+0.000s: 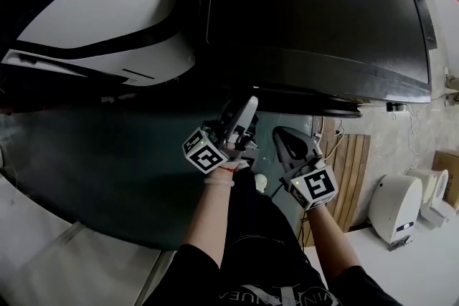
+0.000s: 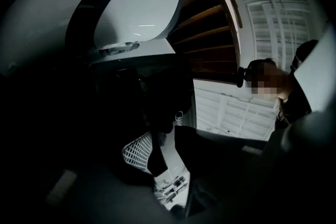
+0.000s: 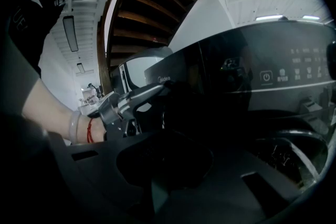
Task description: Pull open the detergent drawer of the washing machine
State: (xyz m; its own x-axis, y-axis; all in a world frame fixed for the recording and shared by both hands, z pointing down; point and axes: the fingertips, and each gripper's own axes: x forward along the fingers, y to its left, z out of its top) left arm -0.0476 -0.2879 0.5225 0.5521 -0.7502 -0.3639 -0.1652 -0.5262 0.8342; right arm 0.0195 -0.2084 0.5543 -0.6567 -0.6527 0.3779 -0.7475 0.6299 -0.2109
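The black washing machine fills the upper right of the head view. Its glossy front panel carries a logo and lit control icons. The detergent drawer front is a dark patch beside the logo, and I cannot tell whether it stands out from the panel. My left gripper points up at that panel's left end, its jaws spread, its fingers at the drawer's edge. In its own view the left gripper shows a mesh pad and a bright gap. My right gripper hangs beside it, shut and empty.
A white-and-black appliance stands directly to the left of the washing machine. A slatted wooden board leans at the right, with a white unit on the pale floor beyond. A wooden staircase rises overhead.
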